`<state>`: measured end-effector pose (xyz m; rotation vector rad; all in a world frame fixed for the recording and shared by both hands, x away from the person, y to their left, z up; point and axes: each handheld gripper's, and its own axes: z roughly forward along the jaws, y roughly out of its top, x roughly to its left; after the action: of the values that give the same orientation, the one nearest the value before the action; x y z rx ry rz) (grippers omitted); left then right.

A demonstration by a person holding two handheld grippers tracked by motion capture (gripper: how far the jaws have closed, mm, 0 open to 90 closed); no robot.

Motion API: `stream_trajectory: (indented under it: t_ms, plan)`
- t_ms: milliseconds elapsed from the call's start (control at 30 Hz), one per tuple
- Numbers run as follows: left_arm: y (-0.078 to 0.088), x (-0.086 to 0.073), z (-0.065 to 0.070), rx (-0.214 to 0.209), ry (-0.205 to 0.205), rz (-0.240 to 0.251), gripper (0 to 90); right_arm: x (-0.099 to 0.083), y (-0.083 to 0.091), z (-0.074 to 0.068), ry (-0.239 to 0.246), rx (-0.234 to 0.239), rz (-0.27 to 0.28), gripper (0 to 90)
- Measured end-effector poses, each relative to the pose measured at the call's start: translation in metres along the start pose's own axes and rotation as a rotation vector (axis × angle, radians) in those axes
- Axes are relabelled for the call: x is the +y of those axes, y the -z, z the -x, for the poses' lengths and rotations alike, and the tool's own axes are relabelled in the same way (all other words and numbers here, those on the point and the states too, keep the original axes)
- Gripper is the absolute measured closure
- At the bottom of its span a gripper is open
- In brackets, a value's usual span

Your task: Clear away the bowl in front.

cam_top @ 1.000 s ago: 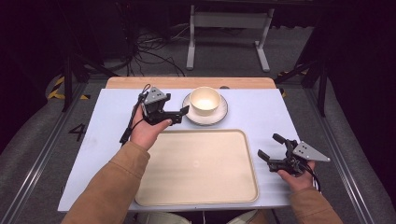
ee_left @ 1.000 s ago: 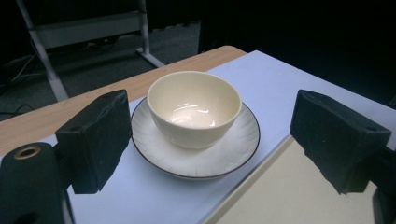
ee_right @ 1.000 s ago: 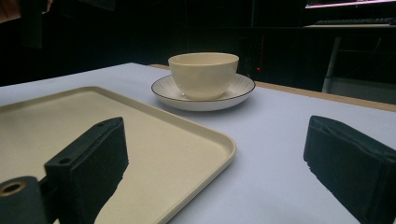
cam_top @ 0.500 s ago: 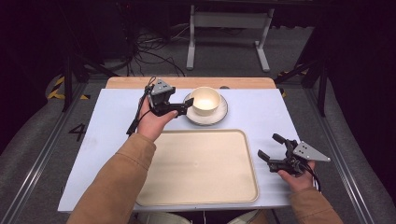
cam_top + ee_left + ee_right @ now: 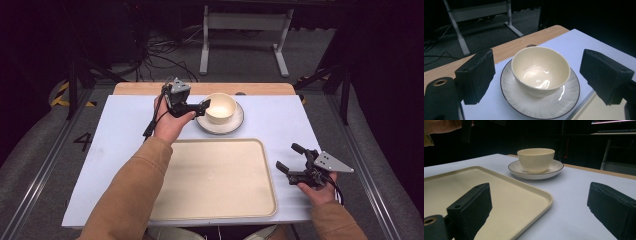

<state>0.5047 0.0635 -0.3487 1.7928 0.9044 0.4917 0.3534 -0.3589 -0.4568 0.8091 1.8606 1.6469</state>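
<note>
A cream bowl (image 5: pixel 220 107) sits on a white saucer with a dark rim (image 5: pixel 235 125) at the back middle of the table. My left gripper (image 5: pixel 202 107) hovers just left of the bowl, open, with its jaws pointing at it. In the left gripper view the bowl (image 5: pixel 540 70) and saucer (image 5: pixel 541 105) lie ahead between the spread jaws of the left gripper (image 5: pixel 539 60), untouched. My right gripper (image 5: pixel 287 157) is held open near the table's right front, beside a cream tray (image 5: pixel 215 180). The right gripper (image 5: pixel 539 200) looks across the tray's corner (image 5: pixel 499 192) towards the bowl (image 5: pixel 536 160).
The tray lies empty at the front middle of the pale blue tabletop (image 5: pixel 120 135). A wooden strip (image 5: pixel 260 89) runs along the far edge. Beyond the table are a dark floor with cables and a metal stand (image 5: pixel 240 35).
My left gripper has moved back and to the right, closing in on the bowl's left side. The right gripper has stayed in place, open.
</note>
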Motion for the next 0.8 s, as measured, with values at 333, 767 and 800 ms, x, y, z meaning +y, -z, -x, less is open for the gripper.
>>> stream_trajectory:
  t_ms: [333, 767, 800]
  plan:
    - [-0.022, 0.008, -0.002, 0.017, 0.029, -0.031, 13.0, 0.000, 0.000, 0.000, 0.000, 0.008, 0.002, 5.7]
    - [-0.045, 0.012, -0.013, 0.038, 0.043, -0.144, 23.8, 0.000, 0.000, 0.000, 0.003, 0.009, -0.001, 5.7]
    - [-0.047, 0.011, -0.014, 0.049, 0.035, -0.162, 26.0, 0.000, 0.000, 0.000, 0.003, 0.010, -0.002, 5.7]
